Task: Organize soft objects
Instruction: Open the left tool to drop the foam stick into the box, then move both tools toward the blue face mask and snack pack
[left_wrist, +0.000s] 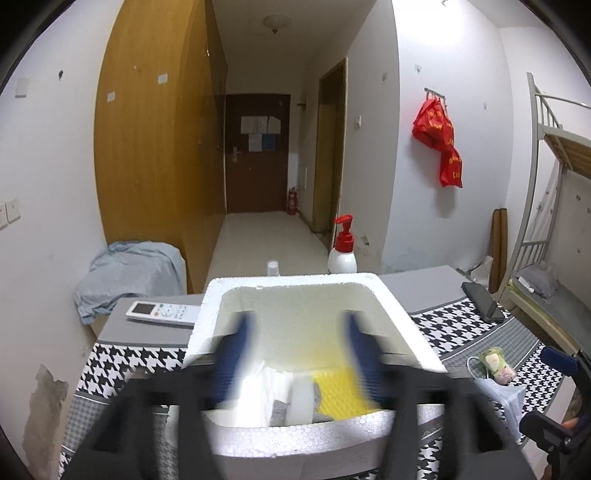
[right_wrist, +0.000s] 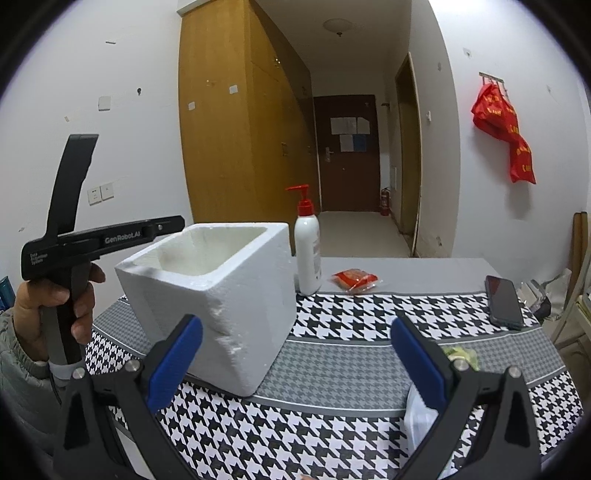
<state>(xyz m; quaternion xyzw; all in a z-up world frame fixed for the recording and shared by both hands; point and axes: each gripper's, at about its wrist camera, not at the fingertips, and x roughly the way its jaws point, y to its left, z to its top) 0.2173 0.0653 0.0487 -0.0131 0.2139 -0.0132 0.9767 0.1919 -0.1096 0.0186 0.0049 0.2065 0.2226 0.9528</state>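
Styrofoam box (right_wrist: 218, 295) stands on the houndstooth desk (right_wrist: 351, 321). Above it hovers the left claw (left_wrist: 295, 354), jaws released, over white cloth (left_wrist: 258, 391) and a yellow sponge (left_wrist: 343, 391) inside. Rightward, the right claw (right_wrist: 295, 358) is spread, grasping nothing, near a face mask (left_wrist: 498, 395).

Between my left gripper's (left_wrist: 297, 354) blurred blue pads I see the white foam box (left_wrist: 402, 314) holding a yellow honeycomb-textured piece (left_wrist: 340, 391), white cloth (left_wrist: 258, 387) and something grey (left_wrist: 280, 410). Under it lies a black-and-white houndstooth tablecloth (right_wrist: 354, 317) with grey bands. Beyond my right gripper's (right_wrist: 295, 354) blue pads stand a white pump bottle (right_wrist: 308, 251) with a red top, a red packet (right_wrist: 355, 279) and a black phone (right_wrist: 504, 301). Red fabric (right_wrist: 504, 129) with yellow lettering hangs far right.
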